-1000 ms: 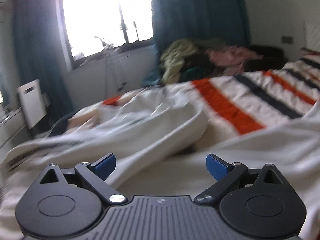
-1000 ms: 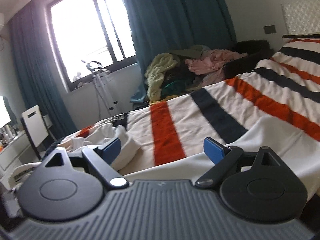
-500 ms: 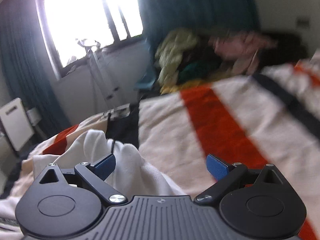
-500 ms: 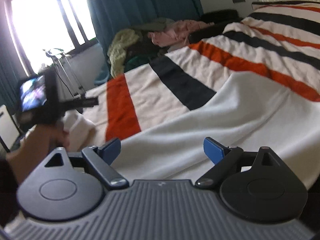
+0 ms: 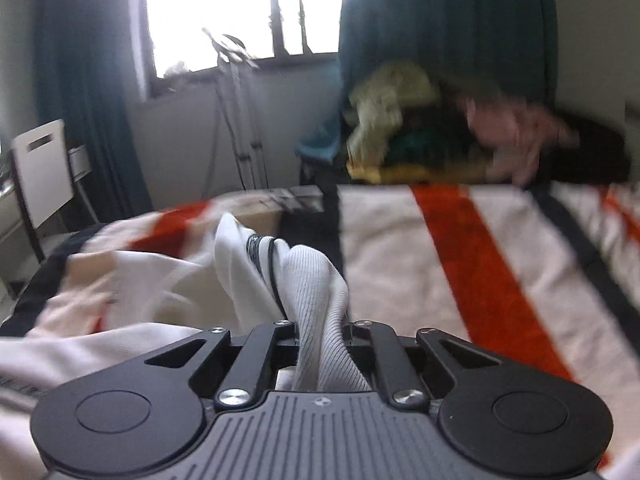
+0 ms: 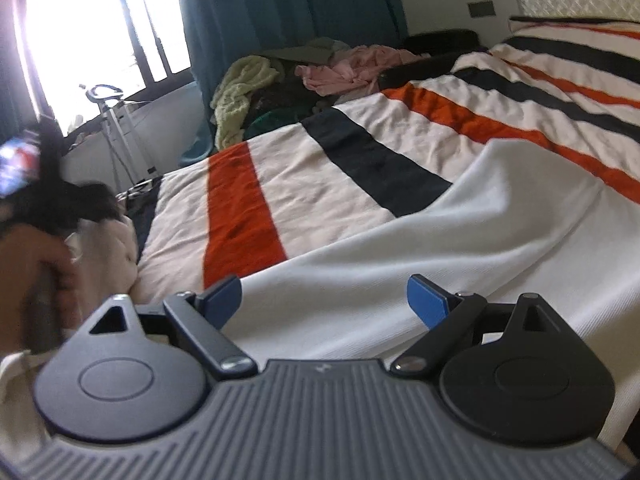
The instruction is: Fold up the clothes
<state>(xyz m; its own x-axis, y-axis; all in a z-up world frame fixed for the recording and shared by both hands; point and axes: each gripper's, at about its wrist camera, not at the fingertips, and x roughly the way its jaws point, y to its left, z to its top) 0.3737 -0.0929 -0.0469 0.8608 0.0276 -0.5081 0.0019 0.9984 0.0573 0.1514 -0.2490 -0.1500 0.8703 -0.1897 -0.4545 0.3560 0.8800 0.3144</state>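
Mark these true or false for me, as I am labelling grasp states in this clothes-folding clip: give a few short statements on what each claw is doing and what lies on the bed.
1. The left claw is shut on the white garment. True.
2. The right claw is shut on a fold of cloth. False: its jaws stand wide apart, with the white garment lying flat between and beyond them, ungripped.
3. The bedspread is plain blue. False: it is cream with orange and dark stripes.
4. A pile of clothes sits beyond the bed near the teal curtain. True.
5. The white garment is neatly folded into a square. False: it is bunched up at the left claw and spread loosely near the right one.
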